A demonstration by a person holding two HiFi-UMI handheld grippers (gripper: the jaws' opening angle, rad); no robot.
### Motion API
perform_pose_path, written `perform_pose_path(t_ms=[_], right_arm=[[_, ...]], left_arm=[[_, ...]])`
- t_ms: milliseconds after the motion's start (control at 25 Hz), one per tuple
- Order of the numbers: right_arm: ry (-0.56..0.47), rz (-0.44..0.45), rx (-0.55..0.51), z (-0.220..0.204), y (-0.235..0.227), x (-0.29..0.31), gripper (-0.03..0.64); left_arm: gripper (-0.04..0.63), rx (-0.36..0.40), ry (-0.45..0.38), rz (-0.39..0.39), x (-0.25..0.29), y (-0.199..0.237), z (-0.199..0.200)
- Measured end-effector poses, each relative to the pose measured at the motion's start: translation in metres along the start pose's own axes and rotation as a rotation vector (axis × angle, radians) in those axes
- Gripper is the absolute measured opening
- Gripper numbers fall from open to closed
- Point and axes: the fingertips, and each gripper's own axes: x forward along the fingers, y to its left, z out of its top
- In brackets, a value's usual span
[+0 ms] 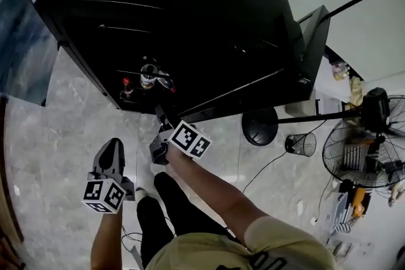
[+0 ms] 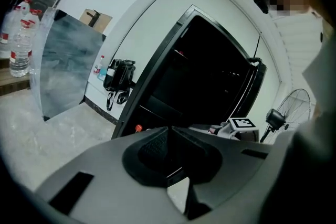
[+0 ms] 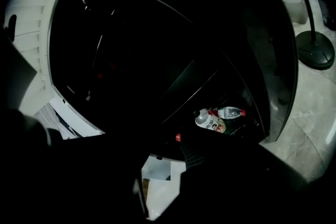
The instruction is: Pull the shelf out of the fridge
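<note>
Left tool point(image 2: 169, 135) closed, empty | right tool point(image 3: 167, 159) seemingly part-open at fridge point(image 1: 190, 22) bottom edge | bottles point(image 3: 215, 122) inside

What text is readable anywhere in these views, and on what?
Nothing legible.
Bottle in the fridge: label print, too blurred to read.
Water bottles: red labels, too small to read.
Shirt: white print, cut off at the frame edge, unreadable.
Marker cubes: square patterns only, no words.
</note>
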Motion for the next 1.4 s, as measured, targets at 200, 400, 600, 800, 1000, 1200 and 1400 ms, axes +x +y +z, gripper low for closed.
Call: perform_pose_path(t_ms=[200,400,600,800,1000,1200,1400], right_arm=[[-0.027,-0.017,0.030,0.011,-0.021,0.031,0.152],[-0.078,-0.029,0.084,0.027,-0.037,0.057,0.152],[-0.153,-0.028,0.156,0.044,-0.047,0.079,0.153],[-0.206,-0.044,0.224,0.052,-0.060,0.096,0.156],[-0.263,-0.061,0.247,0.069,-0.066,0.102,0.156],[-0.304,-0.106,0.244,0.076,-0.070,0.110,0.147],[-0.356,-0.136,0.260,0.084,-0.074,0.113,0.123]], left_arm=[[0.006,-0.038,-0.023,0.039,0.029,0.018,-0.008],[0.005,-0.039,-0.046,0.045,0.059,0.024,-0.005],[0.005,-0.055,-0.073,0.066,0.076,0.037,-0.001],[0.006,-0.085,-0.089,0.091,0.085,0.056,-0.005],[0.005,-0.090,-0.078,0.099,0.082,0.058,-0.010],[0.005,-0.097,-0.070,0.110,0.077,0.061,-0.016],[0.005,-0.097,-0.072,0.115,0.069,0.060,-0.020]])
